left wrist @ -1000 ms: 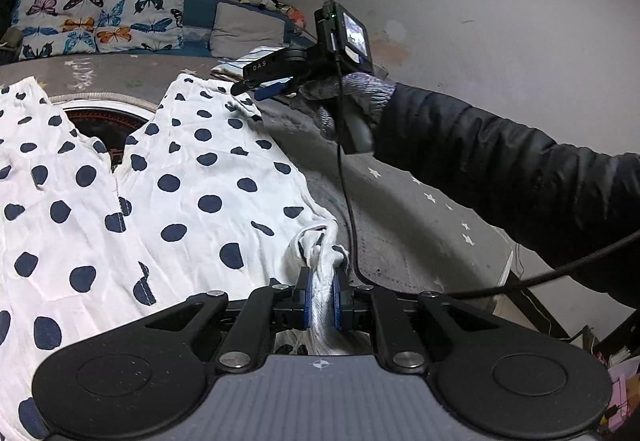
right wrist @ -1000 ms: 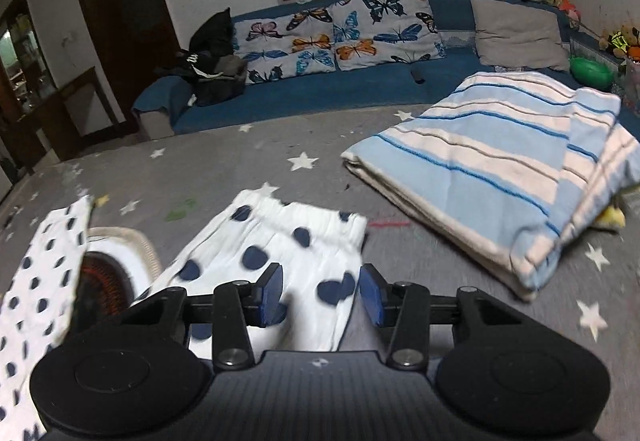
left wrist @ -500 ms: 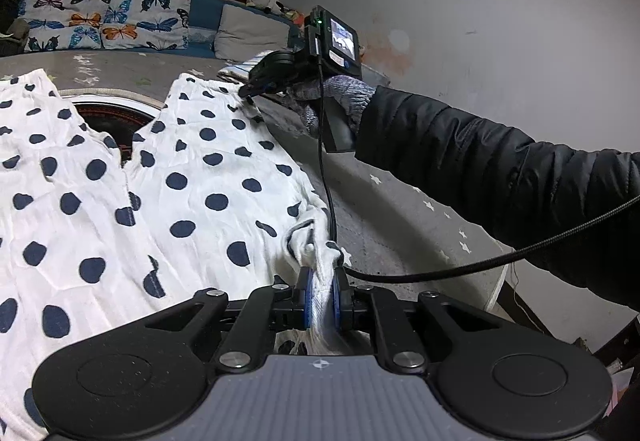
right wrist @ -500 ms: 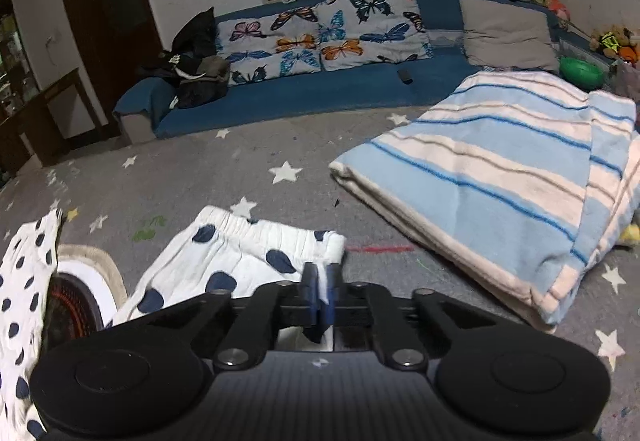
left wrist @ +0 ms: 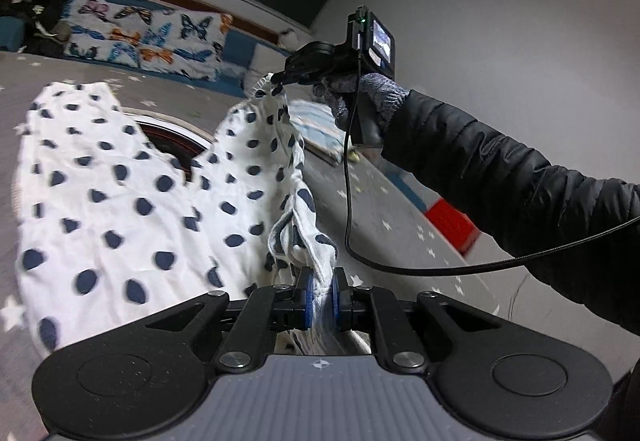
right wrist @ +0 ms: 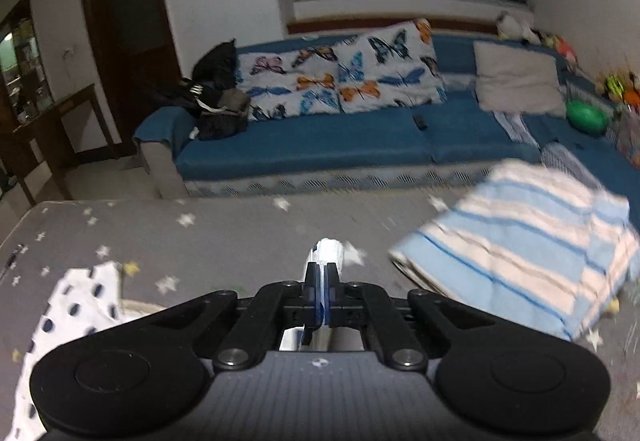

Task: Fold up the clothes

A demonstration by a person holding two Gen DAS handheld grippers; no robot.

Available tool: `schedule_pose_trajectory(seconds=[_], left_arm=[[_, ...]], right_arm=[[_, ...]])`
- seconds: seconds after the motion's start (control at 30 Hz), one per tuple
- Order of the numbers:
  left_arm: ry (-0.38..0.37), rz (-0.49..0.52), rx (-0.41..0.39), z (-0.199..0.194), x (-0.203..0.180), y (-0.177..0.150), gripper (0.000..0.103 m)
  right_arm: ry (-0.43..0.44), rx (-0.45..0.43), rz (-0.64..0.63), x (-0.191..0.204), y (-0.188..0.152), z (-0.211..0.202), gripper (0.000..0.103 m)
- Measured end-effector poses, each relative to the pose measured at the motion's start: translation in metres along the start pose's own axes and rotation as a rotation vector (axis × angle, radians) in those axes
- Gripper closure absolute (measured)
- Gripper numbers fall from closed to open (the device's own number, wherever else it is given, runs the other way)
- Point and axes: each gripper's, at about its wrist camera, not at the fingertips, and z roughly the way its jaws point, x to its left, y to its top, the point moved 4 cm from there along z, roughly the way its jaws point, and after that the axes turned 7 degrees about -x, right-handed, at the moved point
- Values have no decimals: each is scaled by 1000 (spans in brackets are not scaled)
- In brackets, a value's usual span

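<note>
— What do we have in the left claw (left wrist: pixel 319 295)?

— We have a bunched white edge of the polka-dot trousers (left wrist: pixel 132 197) pinched between its blue pads (left wrist: pixel 306 297), which are nearly together with only the cloth between them.

— And our right claw (right wrist: pixel 321 291)?

— In its own view we see the jaws clamped on a thin fold of the same white fabric, a bit of which pokes out past the tips. From the left view we see that claw (left wrist: pixel 280 78) raised above the bed, gripping the far end of a trouser leg, with the gloved hand (left wrist: pixel 360 97) and a dark padded sleeve (left wrist: pixel 500 177) behind it.

— Where do the trousers lie?

— Mostly spread on the grey star-printed bed cover (right wrist: pixel 224 237). The side between our two claws is lifted into a taut, twisted ridge, while the other leg rests flat to the left. Between the legs we see a round dark-red thing (left wrist: pixel 172 145) with a pale rim.

— Anything else nearby?

— We see a folded blue-and-white striped blanket (right wrist: pixel 532 237) on the bed to the right, apart from the trousers, and a blue sofa (right wrist: pixel 320 141) with butterfly cushions (right wrist: pixel 340 77) beyond.
</note>
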Motion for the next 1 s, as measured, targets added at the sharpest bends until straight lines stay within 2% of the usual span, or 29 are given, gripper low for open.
schedule_pose_trajectory(seconds=[0.27,0.43,0.73,0.87,1.0], left_arm=[[44,-90,-93,-56,28,1,94],[82,-149,-133,-84,48,-1,94],[147,-250,-138,-106,75,-18,94],[162,-275,-129,-106,80,-22,94],[180,-289,-122,-109,82,-24,93]], right_arm=[[60,-29,-69,102,32,14,102],[119,-21,-113,171,33,36,102],[184,41,-218,277,3,83,102],[220,87,-239,308,-19,99,101],[276,115,-221,321,-37,102,98]])
